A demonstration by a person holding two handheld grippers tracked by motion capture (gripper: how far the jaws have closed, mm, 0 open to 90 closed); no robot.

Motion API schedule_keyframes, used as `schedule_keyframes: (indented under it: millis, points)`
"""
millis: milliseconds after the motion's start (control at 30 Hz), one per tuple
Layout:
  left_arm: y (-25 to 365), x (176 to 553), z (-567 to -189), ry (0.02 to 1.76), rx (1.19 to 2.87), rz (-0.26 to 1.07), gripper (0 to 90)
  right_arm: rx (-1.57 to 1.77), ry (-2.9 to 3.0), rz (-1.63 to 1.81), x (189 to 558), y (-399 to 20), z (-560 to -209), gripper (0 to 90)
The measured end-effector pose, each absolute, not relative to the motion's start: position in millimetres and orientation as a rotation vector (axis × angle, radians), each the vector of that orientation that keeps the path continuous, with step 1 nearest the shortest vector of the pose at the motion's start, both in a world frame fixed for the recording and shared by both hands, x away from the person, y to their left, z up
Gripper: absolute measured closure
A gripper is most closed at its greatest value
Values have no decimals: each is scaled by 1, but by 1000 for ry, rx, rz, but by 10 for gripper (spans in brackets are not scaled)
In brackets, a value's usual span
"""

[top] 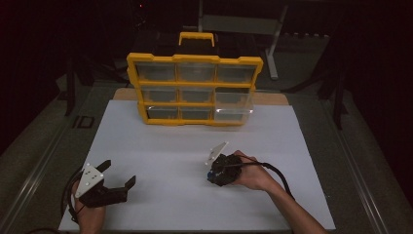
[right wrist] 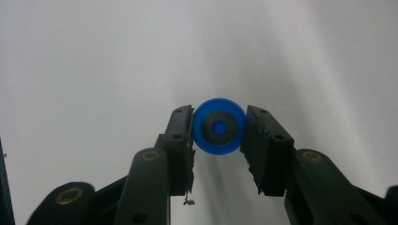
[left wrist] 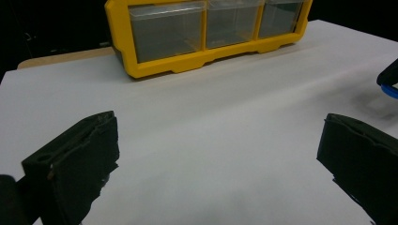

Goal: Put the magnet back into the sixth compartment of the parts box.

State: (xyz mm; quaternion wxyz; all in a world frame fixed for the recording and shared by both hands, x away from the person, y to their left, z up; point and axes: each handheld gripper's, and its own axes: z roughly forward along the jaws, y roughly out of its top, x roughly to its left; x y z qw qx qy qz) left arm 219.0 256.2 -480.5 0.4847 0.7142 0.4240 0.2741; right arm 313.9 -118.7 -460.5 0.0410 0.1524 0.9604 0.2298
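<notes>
1. Where the white sheet [top: 195, 146] covers the table, the right gripper [top: 214, 173] lies near the sheet's middle, right of centre, held in the right hand [top: 251, 170].
2. In the right gripper view, its jaws pinch a blue disc [right wrist: 219, 126] from both sides; the disc has a grey ring and a blue centre, and its round face is turned toward the camera.
3. The disc sits at the jaw tips over bare sheet; whether it touches the sheet cannot be told.
4. The left gripper [top: 119, 175] rests at the near left of the sheet in the left hand [top: 90, 214]; its jaws are spread wide with nothing between them.
5. A yellow organizer [top: 195, 90] stands upright at the far edge of the sheet, with three rows of three clear drawers.
6. The two right-hand drawers [top: 234, 105] of the middle and bottom rows stick out toward the near side.
7. The two grippers lie well apart.
</notes>
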Motion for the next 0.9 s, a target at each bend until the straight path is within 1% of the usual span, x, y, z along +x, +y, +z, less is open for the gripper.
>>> schedule_keyframes:
  millis: [900]
  points:
    - [256, 219, -481, 1031, 1743, 666, 0, 493, 2907, 723, 321, -127, -439, 633]
